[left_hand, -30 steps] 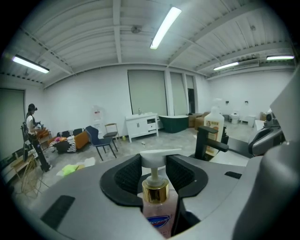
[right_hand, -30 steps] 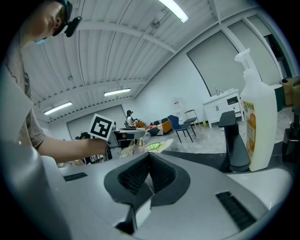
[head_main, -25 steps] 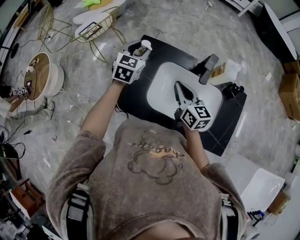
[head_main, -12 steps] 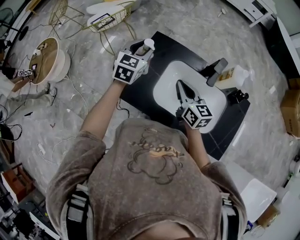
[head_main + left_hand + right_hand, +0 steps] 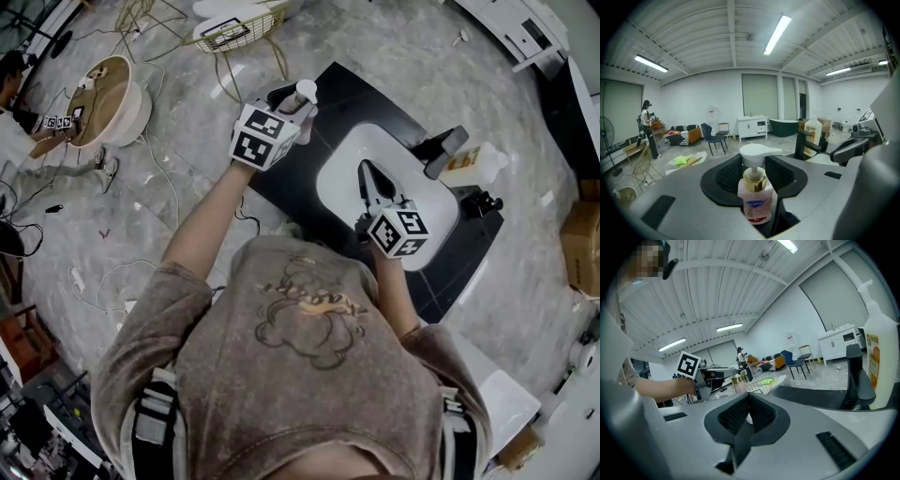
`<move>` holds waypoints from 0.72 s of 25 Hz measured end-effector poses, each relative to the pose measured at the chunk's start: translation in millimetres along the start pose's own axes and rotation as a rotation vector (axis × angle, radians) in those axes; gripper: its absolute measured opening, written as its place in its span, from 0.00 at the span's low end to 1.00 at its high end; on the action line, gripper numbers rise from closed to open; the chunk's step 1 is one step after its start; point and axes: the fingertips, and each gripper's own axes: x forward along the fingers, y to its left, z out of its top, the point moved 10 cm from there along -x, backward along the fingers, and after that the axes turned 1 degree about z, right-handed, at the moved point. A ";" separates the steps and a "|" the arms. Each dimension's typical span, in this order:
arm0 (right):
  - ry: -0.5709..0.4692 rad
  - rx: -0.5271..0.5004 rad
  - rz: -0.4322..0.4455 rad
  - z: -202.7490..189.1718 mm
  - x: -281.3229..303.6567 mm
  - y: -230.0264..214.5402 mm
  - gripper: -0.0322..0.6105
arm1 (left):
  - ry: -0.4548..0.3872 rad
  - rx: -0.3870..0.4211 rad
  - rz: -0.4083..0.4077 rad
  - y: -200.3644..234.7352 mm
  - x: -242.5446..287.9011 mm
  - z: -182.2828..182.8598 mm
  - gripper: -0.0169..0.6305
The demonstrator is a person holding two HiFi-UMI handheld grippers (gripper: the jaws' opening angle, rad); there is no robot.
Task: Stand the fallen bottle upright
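A pink soap bottle (image 5: 755, 201) with a gold collar and a white pump head stands upright between the jaws of my left gripper (image 5: 754, 176), which is shut on its body. In the head view the left gripper (image 5: 292, 108) holds the bottle (image 5: 304, 93) at the left edge of the black counter (image 5: 281, 183). The bottle's base is hidden, so I cannot tell whether it rests on the counter. My right gripper (image 5: 365, 174) hovers over the white basin (image 5: 336, 178), its jaws (image 5: 749, 401) shut with nothing between them.
A black faucet (image 5: 446, 150) rises at the basin's far side, with a white jug (image 5: 476, 164) bearing an orange label beside it. On the marble floor to the left stand a wire basket stand (image 5: 234, 33) and a round wooden table (image 5: 103, 98).
The left gripper has carried the bottle a little toward the counter's left edge. The right gripper has shifted slightly over the basin, still shut.
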 end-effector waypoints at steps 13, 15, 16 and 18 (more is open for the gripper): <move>0.014 -0.013 0.040 -2.5 8.4 10.0 0.05 | -0.008 -0.035 0.011 0.5 -16.4 -9.7 0.29; 0.016 -0.015 0.047 -2.3 9.7 11.0 0.05 | -0.003 -0.035 0.009 0.3 -17.9 -9.9 0.29; 0.018 -0.015 0.050 -2.5 10.2 11.0 0.05 | 0.000 -0.037 0.007 -0.2 -18.3 -10.3 0.29; 0.021 -0.016 0.056 -3.4 10.9 10.9 0.05 | 0.005 -0.043 0.003 -1.7 -19.3 -12.0 0.29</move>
